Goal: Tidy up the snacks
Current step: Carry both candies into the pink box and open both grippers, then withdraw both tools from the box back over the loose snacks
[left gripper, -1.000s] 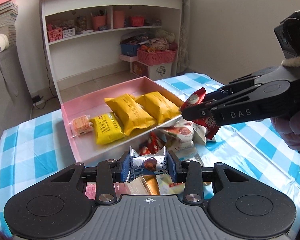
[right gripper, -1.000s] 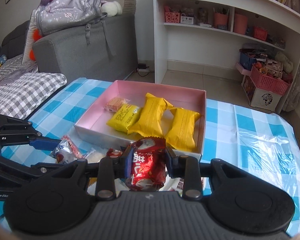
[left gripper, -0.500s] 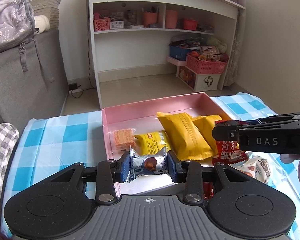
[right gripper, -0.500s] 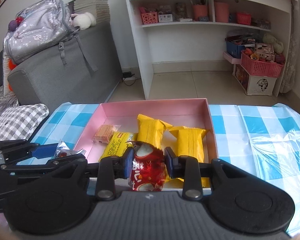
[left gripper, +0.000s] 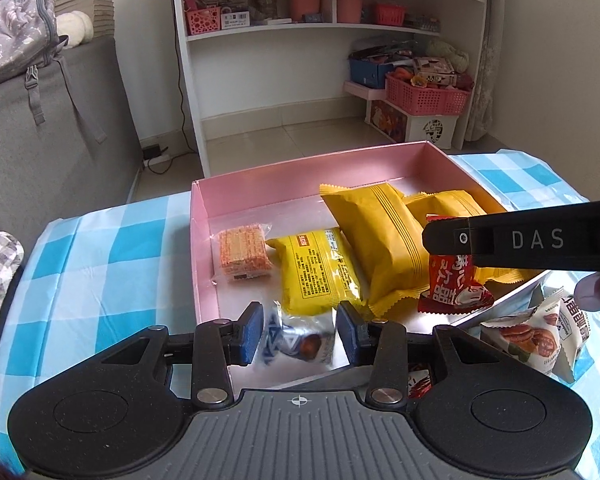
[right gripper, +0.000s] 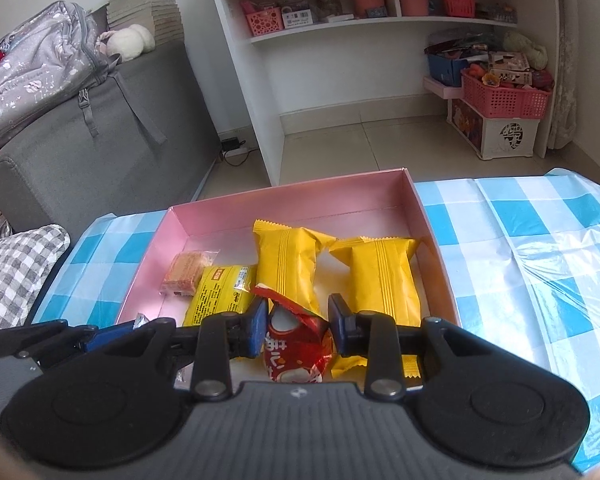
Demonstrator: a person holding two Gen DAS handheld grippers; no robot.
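Note:
A pink box (left gripper: 260,184) on the blue checked table holds yellow snack packs (left gripper: 374,236), a smaller yellow pack (left gripper: 316,272) and a wafer pack (left gripper: 242,254). My left gripper (left gripper: 298,332) is open over the box's near left part, and a silver-blue truffle pack (left gripper: 300,346) drops between its fingers. My right gripper (right gripper: 298,326) is open over the box (right gripper: 284,204); a red snack pack (right gripper: 296,350) slips free between its fingers. It also shows in the left wrist view (left gripper: 452,280).
Loose snack packs (left gripper: 536,336) lie on the table right of the box. A white shelf unit (left gripper: 300,40) and pink basket (left gripper: 426,94) stand behind. A grey sofa (right gripper: 80,140) is at the left.
Both grippers moved over the box and opened. The truffle pack and the red pack, held shut before, are now loose between the fingers.

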